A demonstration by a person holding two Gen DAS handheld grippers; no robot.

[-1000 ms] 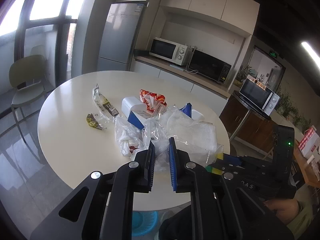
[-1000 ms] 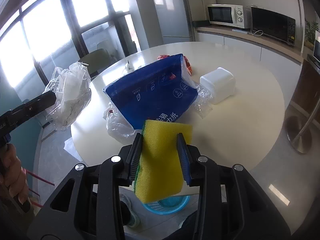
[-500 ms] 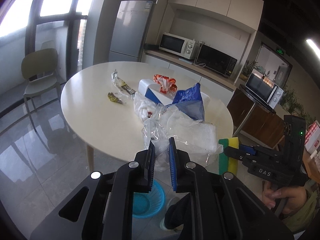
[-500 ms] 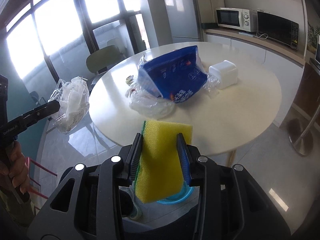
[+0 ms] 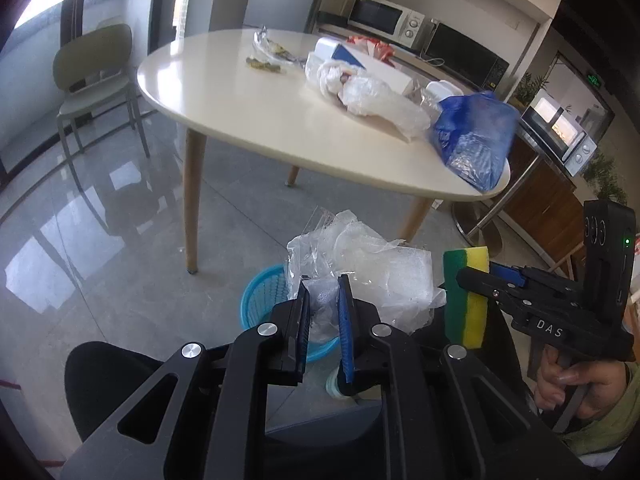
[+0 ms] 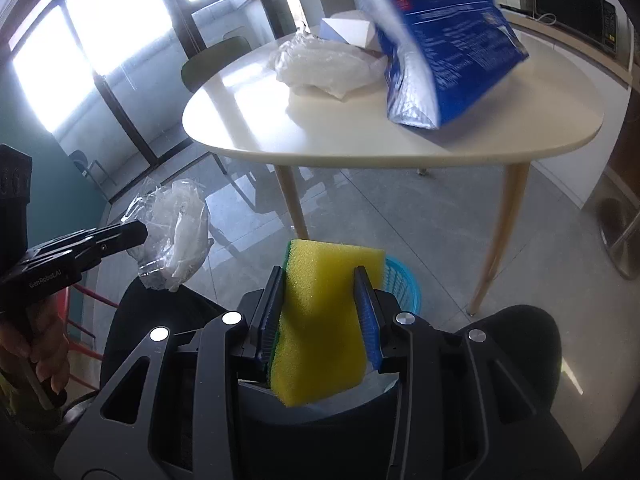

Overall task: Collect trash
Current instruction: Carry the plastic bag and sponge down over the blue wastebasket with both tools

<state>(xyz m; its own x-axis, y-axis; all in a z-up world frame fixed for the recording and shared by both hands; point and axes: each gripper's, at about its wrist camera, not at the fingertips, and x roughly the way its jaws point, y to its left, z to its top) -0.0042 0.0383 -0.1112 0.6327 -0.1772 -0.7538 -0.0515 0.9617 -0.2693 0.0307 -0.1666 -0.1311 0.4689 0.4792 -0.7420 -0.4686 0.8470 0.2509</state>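
Pinching a crumpled clear plastic bag (image 5: pixel 360 276) over the blue mesh basket (image 5: pixel 260 300), the left gripper (image 5: pixel 323 320) is facing "DAS" lettering. Clamping a yellow-green sponge (image 6: pixel 324 312), the right gripper (image 6: pixel 320 316) is showing "GenRobot.AI" opposite, below the table (image 6: pixel 360 136).

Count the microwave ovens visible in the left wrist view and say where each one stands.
3: a white one and a black one on the back counter, and another white one on the wooden cabinet at right. Others may be hidden.

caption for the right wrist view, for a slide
Right gripper clamps a yellow sponge above a blue basket; left gripper holds crumpled clear plastic.
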